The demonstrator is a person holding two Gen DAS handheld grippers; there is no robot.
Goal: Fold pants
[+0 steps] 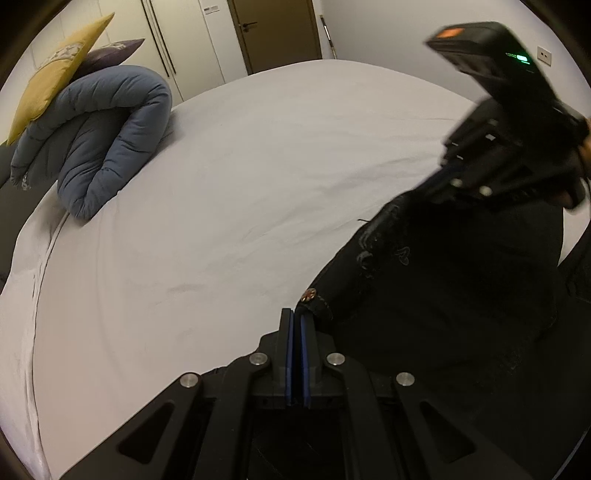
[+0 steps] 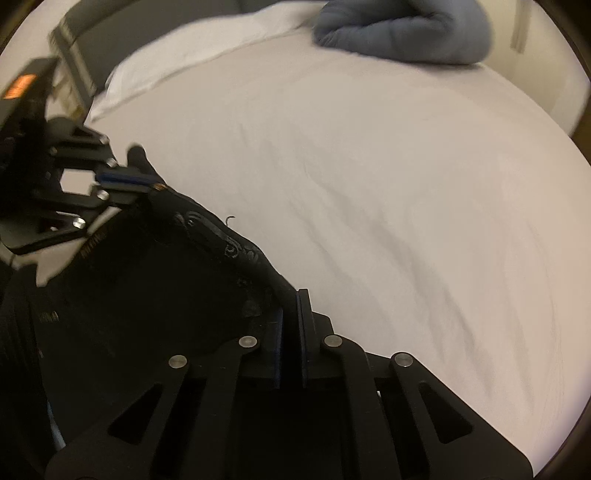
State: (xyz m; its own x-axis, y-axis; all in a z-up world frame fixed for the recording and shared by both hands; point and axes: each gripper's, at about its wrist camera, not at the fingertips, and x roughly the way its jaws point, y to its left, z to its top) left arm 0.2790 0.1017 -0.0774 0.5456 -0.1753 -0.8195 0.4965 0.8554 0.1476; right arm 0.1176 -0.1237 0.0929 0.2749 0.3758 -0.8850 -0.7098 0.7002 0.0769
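Gripping the black pants [image 2: 147, 295] waistband, both the left gripper [image 2: 155, 184] and right gripper [image 2: 291, 314] have fingers clamped; only the left view shows a door [image 1: 275, 33]; fabric detail is too dark.

From my seat at the controls, the white bed sheet [image 1: 229, 206] lay bare across the middle and far side, so I had open passage ahead of both grippers. The rolled blue duvet [image 1: 99, 136] with a yellow cushion [image 1: 55, 74] leaning on it blocked the far left corner. The black pants [image 1: 443, 288] filled the near right, and the right gripper [image 1: 448, 173] stood over their far edge, closing that side.
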